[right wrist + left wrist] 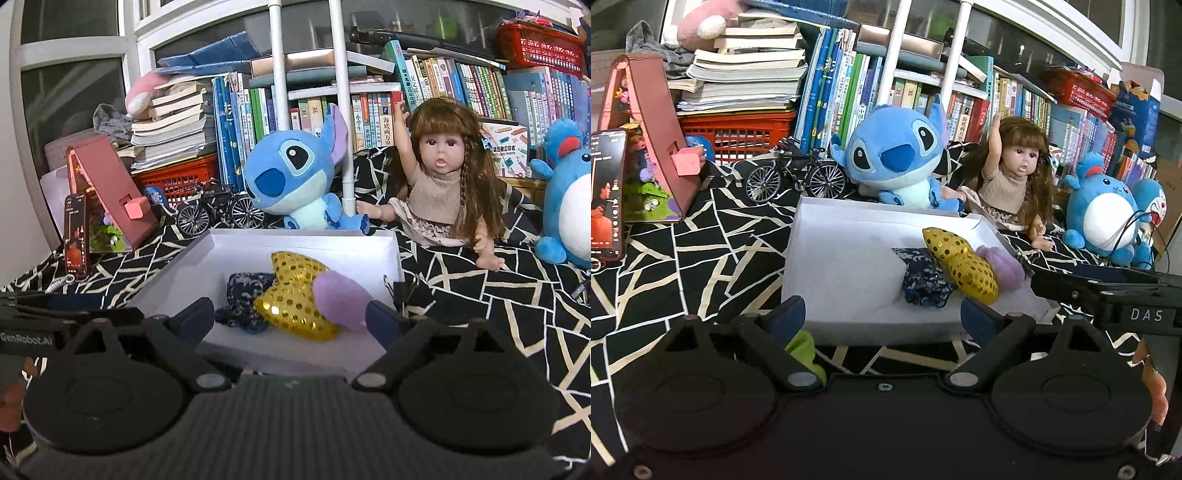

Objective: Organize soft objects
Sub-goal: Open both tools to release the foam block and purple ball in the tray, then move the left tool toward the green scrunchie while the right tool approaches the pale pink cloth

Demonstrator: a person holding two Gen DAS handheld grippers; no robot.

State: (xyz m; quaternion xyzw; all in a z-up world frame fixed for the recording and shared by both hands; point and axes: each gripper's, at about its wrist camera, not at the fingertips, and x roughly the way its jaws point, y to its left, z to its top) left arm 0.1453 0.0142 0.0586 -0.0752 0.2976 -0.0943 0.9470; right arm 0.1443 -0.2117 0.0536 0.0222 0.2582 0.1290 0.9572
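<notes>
A shallow white box (229,254) is set on a black patterned cloth (498,302). Inside it, a gold sequinned heart (295,295), a navy patterned pouch (242,291) and a lilac pompom (341,299) are bunched together. Just before the box, the left gripper (882,317) and right gripper (290,317) are held with jaws apart, nothing gripped.

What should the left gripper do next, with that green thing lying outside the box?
Probably lower the left gripper, open and empty, onto the green soft object by its left finger. It lies on the patterned cloth outside the white box, which already holds the gold star, blue pouch and purple pompom.
</notes>
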